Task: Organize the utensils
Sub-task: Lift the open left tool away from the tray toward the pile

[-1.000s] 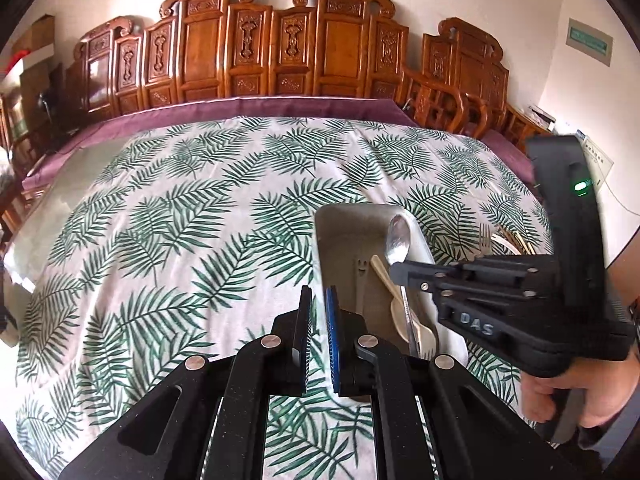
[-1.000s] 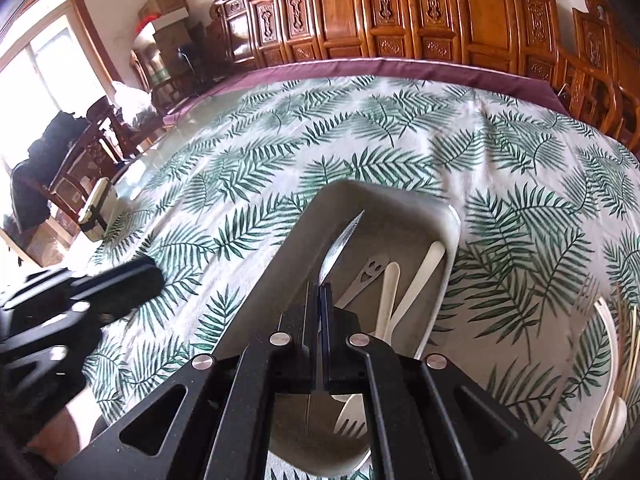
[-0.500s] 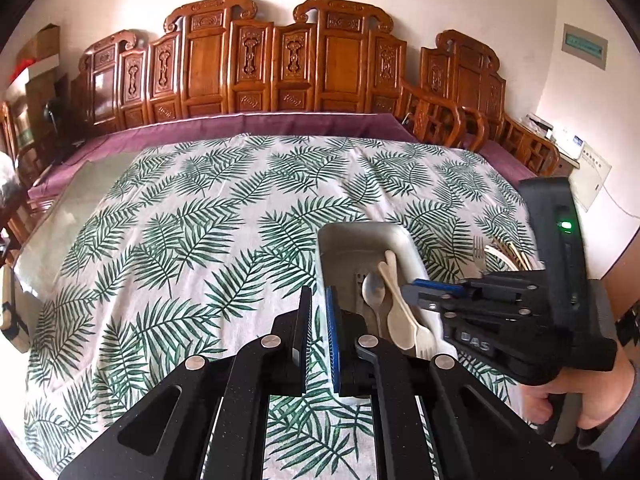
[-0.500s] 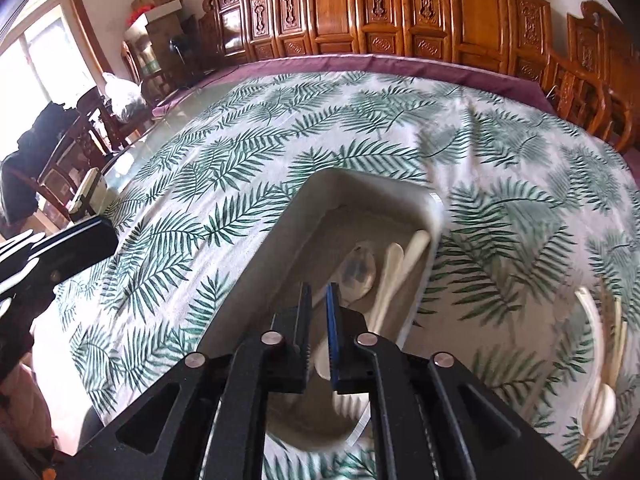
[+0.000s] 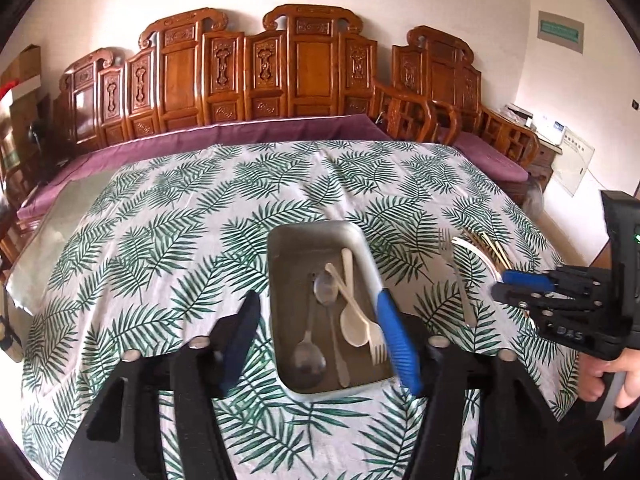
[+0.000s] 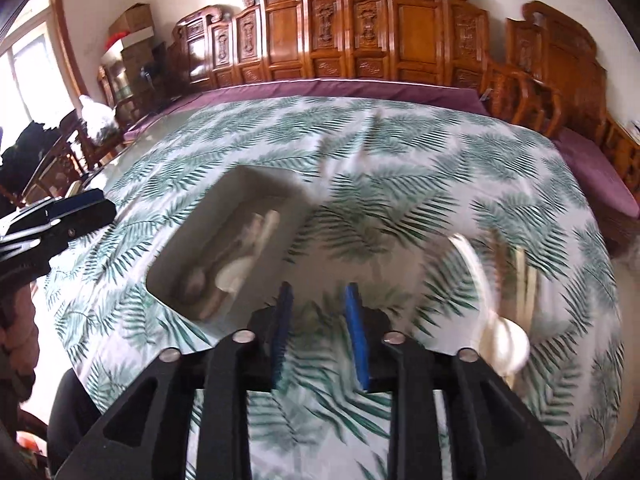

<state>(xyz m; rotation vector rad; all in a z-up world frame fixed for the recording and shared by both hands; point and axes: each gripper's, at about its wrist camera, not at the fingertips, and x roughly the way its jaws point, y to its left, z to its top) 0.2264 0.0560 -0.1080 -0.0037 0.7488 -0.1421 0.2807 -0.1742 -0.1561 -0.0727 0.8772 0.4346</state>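
Left tongs [image 5: 320, 340] spread wide, holding nothing, hovering over near end of metal tray [image 5: 280, 280] on leaf-print tabletop [image 5: 160, 248]. Tray holds two metal spoons [image 5: 325, 288], white plastic spoon [image 5: 354, 326] and white fork [image 5: 378, 350]. Right tongs [image 6: 318, 334] parted, nothing held, right of tray over bare cloth. Loose metal fork [image 5: 460, 280], white spoon [image 6: 506, 346] and chopsticks [image 5: 494, 248] lie right of tray.
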